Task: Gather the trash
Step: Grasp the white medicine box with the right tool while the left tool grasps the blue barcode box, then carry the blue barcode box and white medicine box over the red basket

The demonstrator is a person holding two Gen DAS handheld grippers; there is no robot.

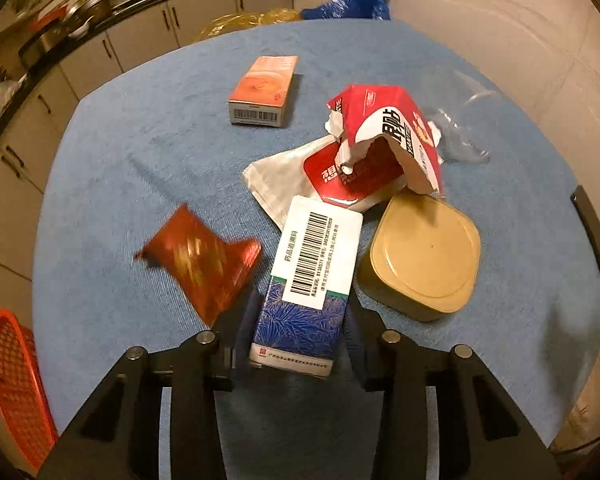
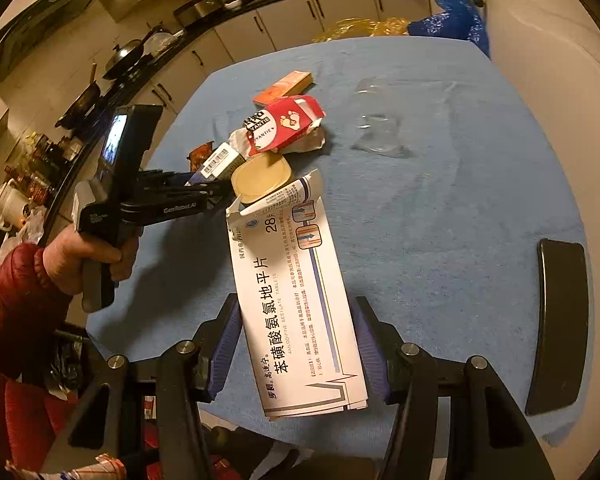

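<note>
A blue and white medicine box with a barcode label sits between the pads of my left gripper, which is shut on it at the near edge of the trash pile. In the right wrist view this gripper is held by a hand in a red sleeve, beside the gold tin. My right gripper is shut on a flattened white medicine carton, held above the blue tablecloth. Loose trash includes an orange wrapper, a torn red carton and an orange box.
A gold tin lies right of the held box, with white paper behind it. Crumpled clear plastic lies at the far right. A black object lies at the table's right edge. An orange basket stands below left.
</note>
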